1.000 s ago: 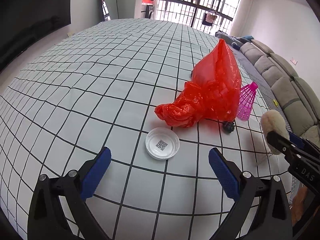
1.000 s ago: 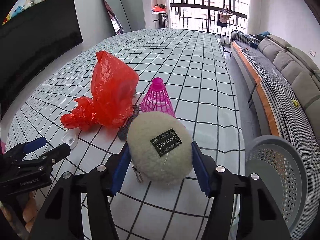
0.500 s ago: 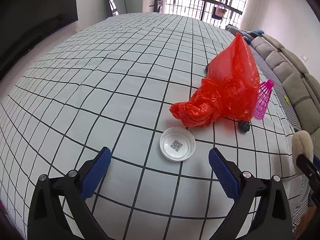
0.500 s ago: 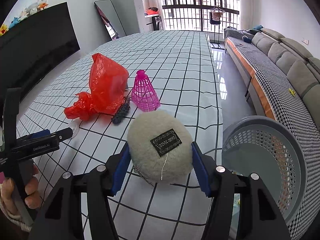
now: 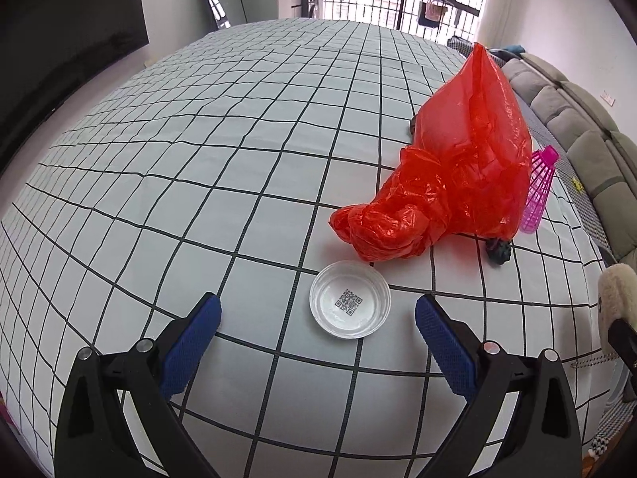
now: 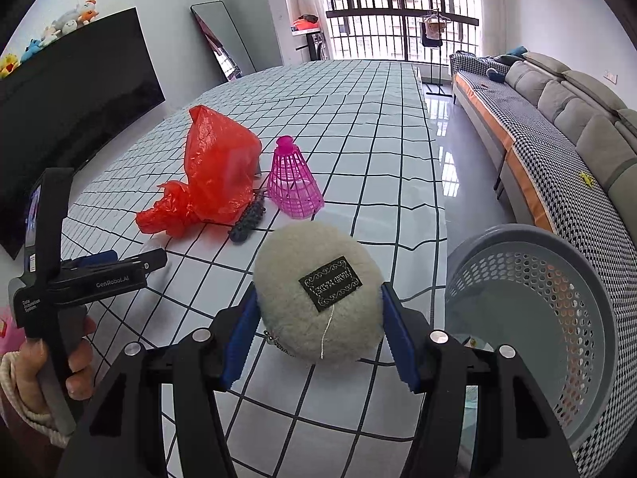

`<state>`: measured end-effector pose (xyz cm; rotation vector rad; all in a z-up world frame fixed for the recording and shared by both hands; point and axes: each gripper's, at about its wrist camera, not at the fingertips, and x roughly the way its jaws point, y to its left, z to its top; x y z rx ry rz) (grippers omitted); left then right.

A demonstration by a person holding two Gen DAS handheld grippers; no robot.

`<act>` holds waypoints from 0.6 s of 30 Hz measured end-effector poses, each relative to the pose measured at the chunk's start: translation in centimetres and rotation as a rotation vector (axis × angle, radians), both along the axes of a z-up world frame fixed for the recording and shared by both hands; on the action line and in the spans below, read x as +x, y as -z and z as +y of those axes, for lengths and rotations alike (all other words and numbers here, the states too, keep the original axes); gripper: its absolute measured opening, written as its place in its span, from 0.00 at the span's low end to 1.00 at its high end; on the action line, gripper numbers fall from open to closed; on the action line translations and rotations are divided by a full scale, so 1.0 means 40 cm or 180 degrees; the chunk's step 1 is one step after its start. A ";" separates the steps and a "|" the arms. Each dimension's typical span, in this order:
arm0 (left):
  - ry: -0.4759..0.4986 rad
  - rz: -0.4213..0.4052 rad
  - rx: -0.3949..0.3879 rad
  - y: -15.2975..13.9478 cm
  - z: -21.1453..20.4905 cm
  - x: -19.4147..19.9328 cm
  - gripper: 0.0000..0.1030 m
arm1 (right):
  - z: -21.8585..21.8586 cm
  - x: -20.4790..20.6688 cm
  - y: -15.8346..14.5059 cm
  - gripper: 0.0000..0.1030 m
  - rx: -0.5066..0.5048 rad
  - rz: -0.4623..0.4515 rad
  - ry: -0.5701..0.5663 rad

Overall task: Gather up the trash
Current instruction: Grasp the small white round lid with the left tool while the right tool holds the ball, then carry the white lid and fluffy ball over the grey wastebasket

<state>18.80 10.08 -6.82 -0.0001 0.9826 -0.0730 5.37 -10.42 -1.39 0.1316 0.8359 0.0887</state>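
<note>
My right gripper point(image 6: 318, 314) is shut on a fluffy cream pouch point(image 6: 318, 290) with a black label, held above the table's right edge beside a grey perforated bin point(image 6: 529, 318). The pouch also shows at the right edge of the left wrist view point(image 5: 615, 294). My left gripper point(image 5: 316, 318) is open, just short of a white plastic lid point(image 5: 350, 304) with a QR code. A crumpled red plastic bag point(image 5: 450, 183), a pink shuttlecock point(image 5: 539, 191) and a small dark knobbly item point(image 5: 497, 249) lie beyond it.
The table point(image 5: 199, 159) is covered with a white grid-patterned cloth. A grey sofa point(image 6: 577, 119) runs along the right wall. A large dark screen point(image 6: 71, 91) stands on the left. The left gripper point(image 6: 99, 275) shows in the right wrist view.
My right gripper has carried the pouch rightward toward the bin, which now shows larger. My left gripper has shifted left, so the lid sits more to the right between its fingers.
</note>
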 end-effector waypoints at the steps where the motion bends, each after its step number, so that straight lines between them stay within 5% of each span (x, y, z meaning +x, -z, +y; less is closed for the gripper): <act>1: 0.0007 0.0007 0.0005 0.002 -0.004 0.000 0.93 | 0.001 0.000 0.001 0.56 0.0001 0.0003 -0.0002; 8: 0.0046 -0.0015 0.0067 0.006 -0.017 0.003 0.79 | 0.003 0.003 0.004 0.56 0.0005 0.0017 -0.0009; 14: 0.0169 -0.0114 0.0067 -0.005 -0.032 -0.015 0.39 | 0.003 0.001 0.007 0.56 0.0023 0.0032 0.0009; 18: 0.0206 -0.0109 0.0041 -0.009 -0.035 -0.031 0.38 | -0.002 -0.005 0.005 0.56 0.0027 0.0029 0.0019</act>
